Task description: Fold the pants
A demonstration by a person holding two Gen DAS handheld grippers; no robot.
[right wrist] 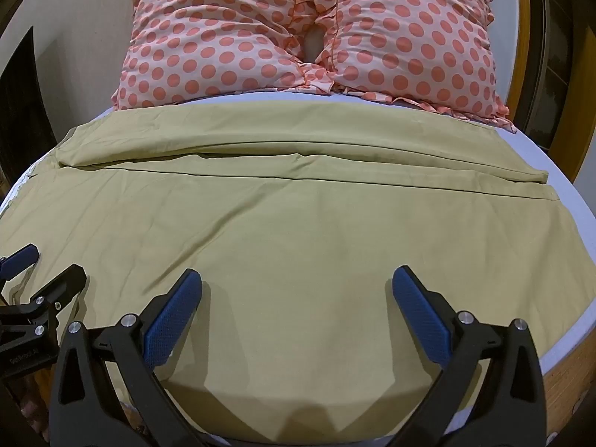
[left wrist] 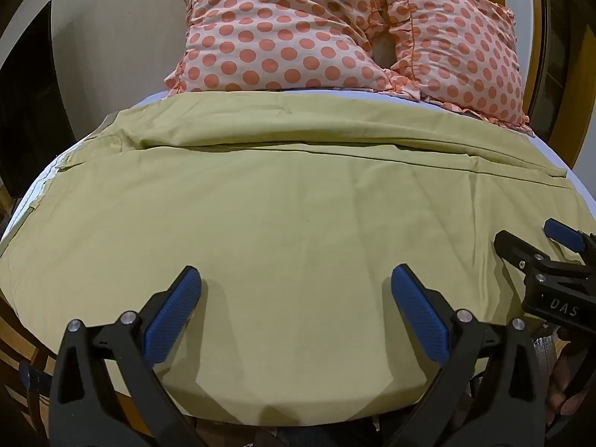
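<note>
Olive-green pants [left wrist: 283, 201] lie spread flat across the bed, waist at the left, leg ends at the right; they also fill the right wrist view [right wrist: 290, 223]. A seam between the two legs runs left to right across the middle. My left gripper [left wrist: 296, 279] is open and empty, hovering just above the near leg by the bed's front edge. My right gripper [right wrist: 297, 279] is open and empty over the same leg, further right. The right gripper shows at the right edge of the left wrist view [left wrist: 536, 238]; the left gripper shows at the left edge of the right wrist view [right wrist: 48, 260].
Two pink pillows with orange dots [left wrist: 298, 26] [right wrist: 409, 37] lean against the headboard behind the pants. The white sheet [right wrist: 581, 201] shows at the right of the bed. A wooden bed frame [right wrist: 566, 383] runs along the front and right. A dark opening [left wrist: 26, 93] is at the left.
</note>
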